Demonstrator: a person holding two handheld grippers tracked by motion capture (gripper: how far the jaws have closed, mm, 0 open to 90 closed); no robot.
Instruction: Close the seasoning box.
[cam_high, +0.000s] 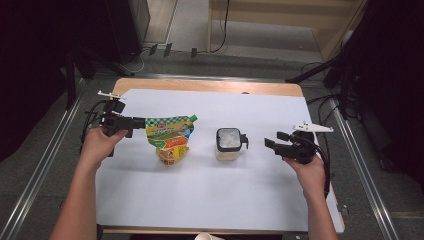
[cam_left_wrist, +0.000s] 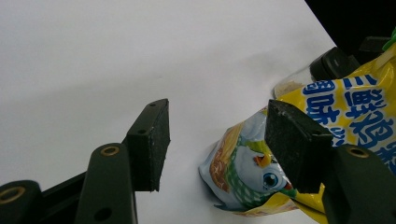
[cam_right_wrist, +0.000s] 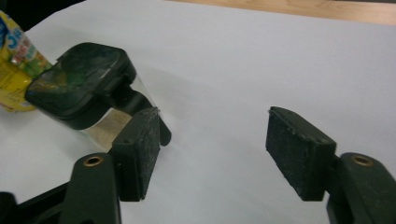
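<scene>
A yellow and green snack pouch (cam_high: 170, 139) stands on the white sheet left of centre. My left gripper (cam_high: 140, 121) is at its upper left edge, pointing right. In the left gripper view that gripper (cam_left_wrist: 217, 140) is open: bare sheet shows between the jaws, and the pouch (cam_left_wrist: 247, 163) lies behind the right jaw. A small clear container with a black lid (cam_high: 228, 140) stands mid-table. My right gripper (cam_high: 272, 139) is a short way to its right, pointing left. In the right gripper view the gripper (cam_right_wrist: 212, 144) is open with nothing between its jaws, the container (cam_right_wrist: 79, 88) just beyond the left jaw.
The white sheet (cam_high: 210, 190) covers most of a wooden table (cam_high: 210, 86). Metal rails (cam_high: 45, 160) run along both sides. Black stands and cables sit on the floor behind the table. A pale rounded object (cam_high: 207, 236) pokes in at the near edge.
</scene>
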